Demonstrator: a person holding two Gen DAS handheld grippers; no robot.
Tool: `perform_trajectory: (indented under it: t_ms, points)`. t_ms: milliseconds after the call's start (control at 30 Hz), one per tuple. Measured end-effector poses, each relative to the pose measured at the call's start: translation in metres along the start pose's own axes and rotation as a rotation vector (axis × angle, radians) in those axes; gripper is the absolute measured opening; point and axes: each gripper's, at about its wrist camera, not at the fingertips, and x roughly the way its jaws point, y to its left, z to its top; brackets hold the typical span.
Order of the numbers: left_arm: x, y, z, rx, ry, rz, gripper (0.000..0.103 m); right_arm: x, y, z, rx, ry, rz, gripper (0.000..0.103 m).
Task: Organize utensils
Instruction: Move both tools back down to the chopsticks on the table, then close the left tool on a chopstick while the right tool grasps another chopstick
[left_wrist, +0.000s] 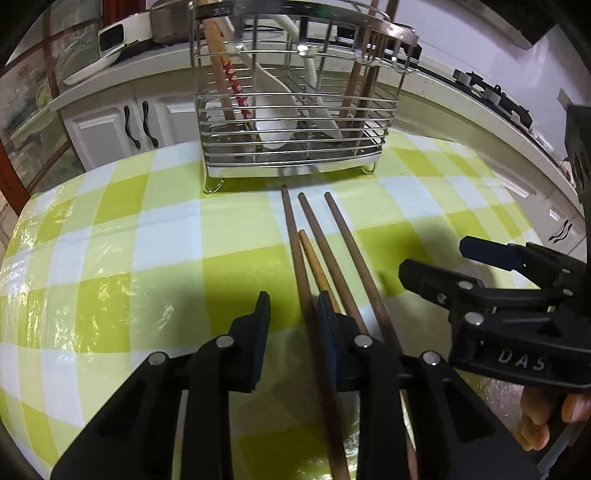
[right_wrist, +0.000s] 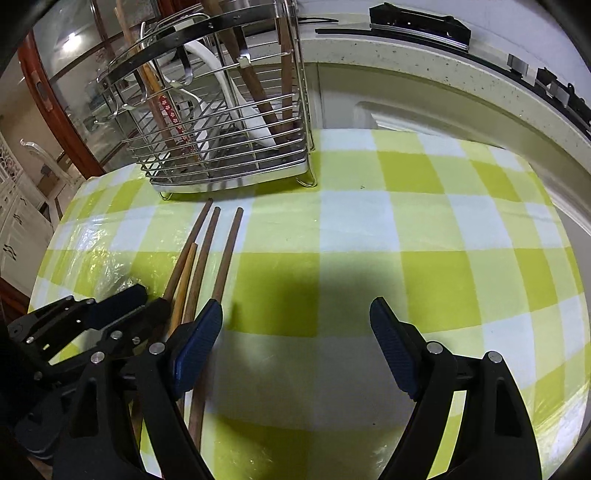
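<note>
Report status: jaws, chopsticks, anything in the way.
Left gripper open, jaws straddling one dark chopstick. Right gripper open, empty. Four chopsticks flat on tablecloth; rack ahead, path clear.

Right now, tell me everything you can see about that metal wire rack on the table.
The wire rack is a shiny metal utensil holder built of horizontal rods, with a flat band round its top, a perforated base tray and small looped feet. It stands upright at the far edge of the green-checked tablecloth. Inside, leaning, are wooden chopsticks, one red-patterned chopstick and a white spoon. Four loose chopsticks lie on the cloth just in front of it, apparently not touching it. Neither gripper touches it.
</note>
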Motion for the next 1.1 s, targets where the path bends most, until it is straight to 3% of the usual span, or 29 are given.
perform_trajectory:
  t_ms: [200,333,433,733,1033,1100]
  points:
    - [-0.001,-0.006,-0.002,0.057,0.022,0.043,0.010,0.002,0.011,0.001,-0.022,0.009,0.001,0.077]
    - [-0.003,0.001,-0.006,0.057,0.029,0.051,0.009,0.007,0.021,0.000,-0.044,0.025,-0.010,0.076]
    - [-0.006,0.012,-0.009,0.033,0.029,0.056,0.009,0.011,0.024,-0.001,-0.048,0.037,-0.017,0.069]
    - [-0.023,0.062,-0.023,-0.053,0.025,0.096,0.008,0.016,0.036,0.000,-0.075,0.039,-0.042,0.062]
    - [-0.029,0.082,-0.028,-0.093,0.025,0.104,0.008,0.020,0.051,0.000,-0.136,0.026,-0.052,0.037]
    - [-0.028,0.081,-0.027,-0.088,0.033,0.109,0.008,0.019,0.049,0.002,-0.137,0.027,-0.053,0.022]
